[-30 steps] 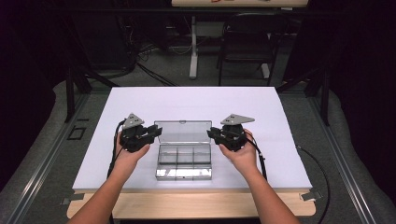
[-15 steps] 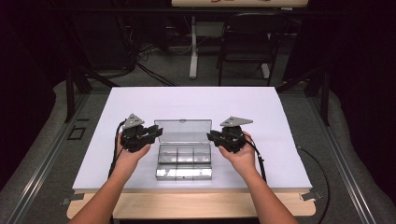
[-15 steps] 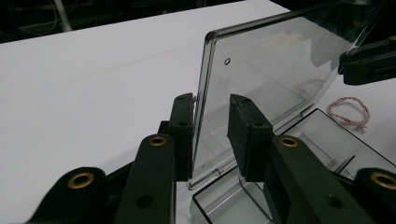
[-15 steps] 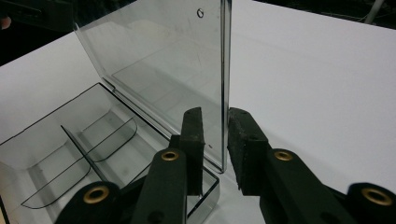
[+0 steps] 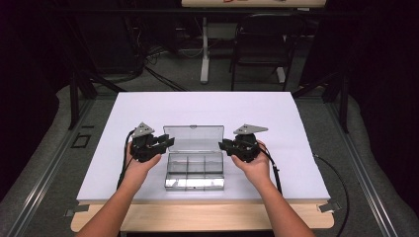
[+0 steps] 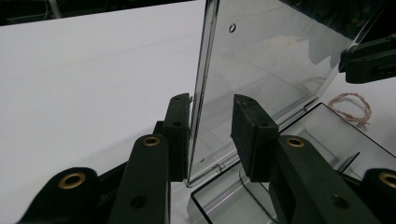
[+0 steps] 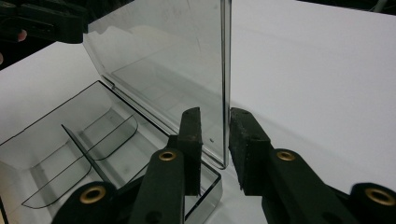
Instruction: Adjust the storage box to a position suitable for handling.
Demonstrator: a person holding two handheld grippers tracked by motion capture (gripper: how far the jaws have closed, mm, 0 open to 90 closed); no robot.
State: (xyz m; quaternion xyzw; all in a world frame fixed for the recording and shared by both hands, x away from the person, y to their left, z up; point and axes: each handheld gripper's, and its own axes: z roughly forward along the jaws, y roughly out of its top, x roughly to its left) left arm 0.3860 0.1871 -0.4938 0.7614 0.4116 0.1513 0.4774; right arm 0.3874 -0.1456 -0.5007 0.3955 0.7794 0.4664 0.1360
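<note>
Barely shifting since earlier: standing mid-way along white table (image 5: 148, 108), clear plastic compartment box (image 5: 194, 170), lid (image 5: 193, 137) upright. Straddling lid's side edges, slightly parted, unclamped, probably steadying it: left gripper (image 6: 212, 135), right gripper (image 7: 215, 140).

Clear box (image 5: 194, 170) on a white table (image 5: 207, 106); black tools (image 5: 166, 143) with grey plates

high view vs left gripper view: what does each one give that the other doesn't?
High view adds: both forearms, a chair behind the table. Left gripper view adds: a small hole in the lid, a twisted pink cord, the lid edge between the open left tongs. Both: clear box, raised lid, white table.
</note>
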